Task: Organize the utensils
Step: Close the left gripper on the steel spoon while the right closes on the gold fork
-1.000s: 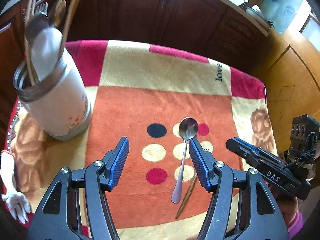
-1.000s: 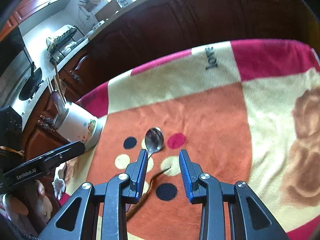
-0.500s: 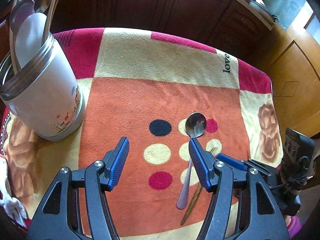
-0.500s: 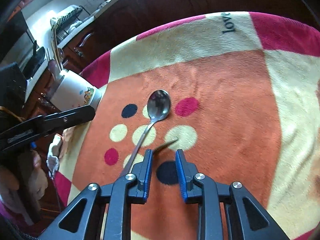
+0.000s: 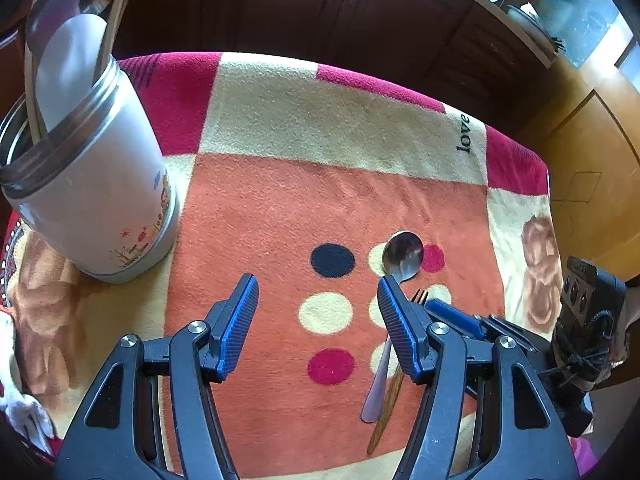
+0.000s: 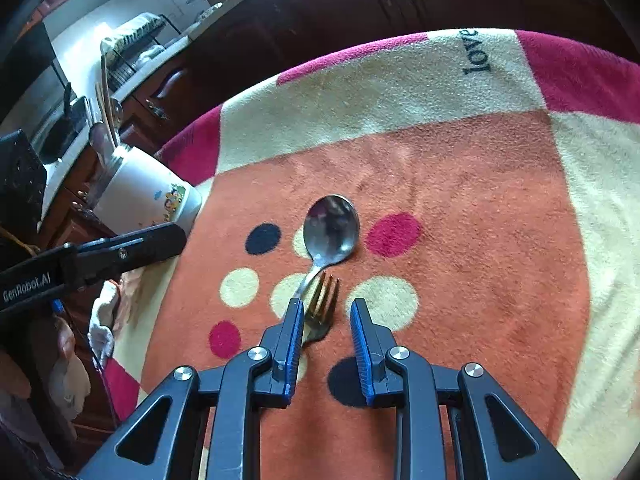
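A steel spoon and a gold fork with a wooden handle lie side by side on the patterned blanket. My right gripper is open, low over the blanket, its jaws on either side of the fork's head. In the left wrist view the spoon and fork lie to the right, with the right gripper over them. My left gripper is open and empty above the dotted patch. A white utensil jar holding several utensils stands at the left.
The blanket covers a table whose far edge drops off before dark wooden cabinets. A white cloth figure lies at the blanket's left edge. The jar also shows in the right wrist view, behind the left gripper's finger.
My right gripper has come down and forward over the fork, and its jaws have opened a little wider around the fork's head. The left gripper has drifted slightly; jar and spoon have not moved.
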A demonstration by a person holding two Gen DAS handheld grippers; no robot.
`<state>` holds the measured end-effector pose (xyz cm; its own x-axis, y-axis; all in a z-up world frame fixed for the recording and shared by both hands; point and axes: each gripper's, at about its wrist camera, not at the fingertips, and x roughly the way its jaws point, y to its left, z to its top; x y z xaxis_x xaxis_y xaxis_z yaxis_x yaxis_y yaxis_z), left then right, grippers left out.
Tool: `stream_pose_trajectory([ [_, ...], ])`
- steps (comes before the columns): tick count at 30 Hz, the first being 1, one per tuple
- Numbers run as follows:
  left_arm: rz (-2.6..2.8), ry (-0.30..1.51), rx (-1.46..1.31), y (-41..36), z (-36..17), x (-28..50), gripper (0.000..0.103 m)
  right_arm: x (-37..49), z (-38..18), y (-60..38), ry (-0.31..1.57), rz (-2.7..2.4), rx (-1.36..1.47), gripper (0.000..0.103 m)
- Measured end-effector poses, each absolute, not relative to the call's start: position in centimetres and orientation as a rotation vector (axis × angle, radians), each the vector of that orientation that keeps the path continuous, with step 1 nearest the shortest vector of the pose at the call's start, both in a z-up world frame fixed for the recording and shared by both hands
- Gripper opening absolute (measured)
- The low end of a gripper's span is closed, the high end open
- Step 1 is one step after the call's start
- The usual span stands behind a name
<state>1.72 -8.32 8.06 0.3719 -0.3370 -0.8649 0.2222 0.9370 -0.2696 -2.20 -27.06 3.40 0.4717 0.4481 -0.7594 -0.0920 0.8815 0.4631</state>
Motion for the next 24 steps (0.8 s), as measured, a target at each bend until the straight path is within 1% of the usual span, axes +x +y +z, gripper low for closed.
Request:
stream_pose_trajectory([
  [1, -0.361, 1.137, -0.112, -8.4, 8.0, 1.7, 0.062, -2.1, 3.3, -27.1, 1.018, 0.350, 0.397, 0.023],
  [2, -0.364, 1.141, -0.107, -8.6, 7.9, 1.7, 0.062, -1.9, 3.2, -27.1, 1.007, 0.360, 0.407, 0.021],
  [3, -0.364, 1.142, -0.105, -8.7, 7.9, 1.7, 0.062, -1.8, 3.1, -27.1, 0.997, 0.369, 0.413, 0.015],
  [4, -0.364, 1.143, -0.102, -8.8, 7.8, 1.8, 0.062, -1.8, 3.0, -27.0, 0.994, 0.377, 0.414, 0.004],
  [11, -0.413, 1.136, -0.071, -10.6, 7.2, 2.7, 0.062, -3.2, 4.0, -28.9, 0.943, 0.384, 0.422, 0.002],
  [16, -0.513, 1.095, 0.014, -13.4, 6.8, 3.6, 0.062, -3.4, 3.5, -32.5, 0.939, 0.343, 0.522, 0.002],
  [24, -0.660, 1.152, 0.054, -15.9, 4.7, 5.9, 0.061, -3.2, 2.4, -34.6, 0.953, 0.374, 0.605, 0.002],
])
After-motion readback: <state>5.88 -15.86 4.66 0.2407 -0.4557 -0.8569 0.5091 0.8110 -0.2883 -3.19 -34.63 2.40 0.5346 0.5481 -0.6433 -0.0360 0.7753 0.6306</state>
